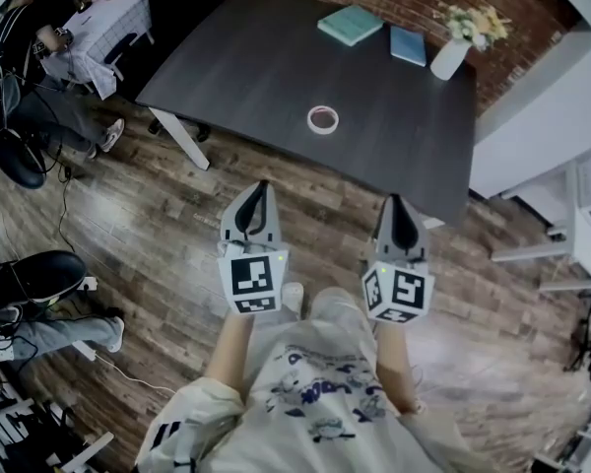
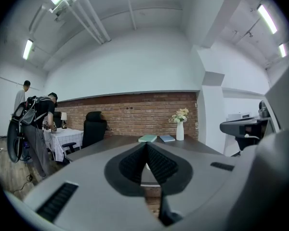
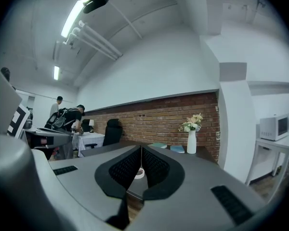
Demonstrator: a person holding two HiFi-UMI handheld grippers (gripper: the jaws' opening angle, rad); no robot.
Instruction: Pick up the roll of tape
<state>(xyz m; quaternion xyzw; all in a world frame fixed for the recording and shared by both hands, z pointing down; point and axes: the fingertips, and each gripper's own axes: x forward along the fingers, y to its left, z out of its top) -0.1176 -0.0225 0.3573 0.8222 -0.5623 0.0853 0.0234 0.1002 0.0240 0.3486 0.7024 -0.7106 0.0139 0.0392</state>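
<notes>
The roll of tape [image 1: 323, 119], a small white ring, lies flat on the dark table [image 1: 246, 67], near its front half. My left gripper [image 1: 260, 187] and right gripper [image 1: 395, 200] hover side by side over the wooden floor, short of the table's near edge, both pointing at the table. Both are shut with nothing between the jaws. In the right gripper view the tape [image 3: 139, 173] shows through the slit below the right gripper's [image 3: 141, 147] closed tips. In the left gripper view the left gripper [image 2: 146, 144] hides most of the tape; only a white sliver shows.
A teal book [image 1: 350, 25], a blue book [image 1: 408, 45] and a white vase of flowers [image 1: 449, 57] stand at the table's far edge by a brick wall. People and a cloth-covered table [image 1: 108, 23] are at the back left. White furniture [image 1: 586, 215] stands at the right.
</notes>
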